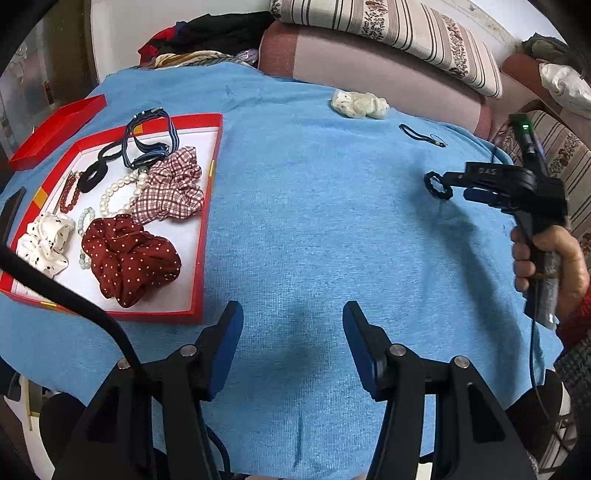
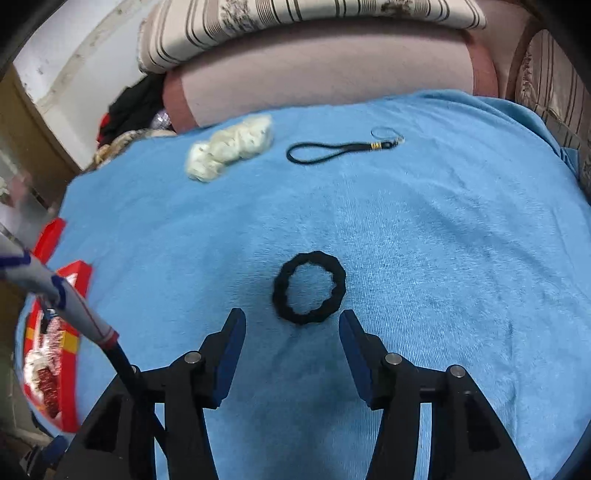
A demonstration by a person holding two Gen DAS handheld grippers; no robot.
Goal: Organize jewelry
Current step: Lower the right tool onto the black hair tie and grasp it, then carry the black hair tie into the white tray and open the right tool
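A red tray (image 1: 205, 236) on the blue cloth (image 1: 314, 221) holds several pieces: a dark red dotted scrunchie (image 1: 129, 258), a checked scrunchie (image 1: 171, 188), a white dotted scrunchie (image 1: 46, 238), a pearl bracelet (image 1: 118, 192) and a blue striped band (image 1: 147, 138). My left gripper (image 1: 293, 314) hangs open and empty over bare cloth, right of the tray. My right gripper (image 2: 291, 321) (image 1: 458, 186) is open. A black hair tie (image 2: 309, 287) (image 1: 437, 185) sits just past its fingertips, and no pad presses it. Whether it rests on the cloth I cannot tell.
A cream scrunchie (image 2: 229, 147) (image 1: 360, 104) and a black cord loop (image 2: 332, 151) (image 1: 421, 136) lie near the cloth's far edge. A red lid (image 1: 55, 129) sits behind the tray. A sofa with a striped cushion (image 1: 388, 26) and a clothes pile (image 1: 214, 37) stand beyond. A hand (image 1: 546, 258) holds the right gripper.
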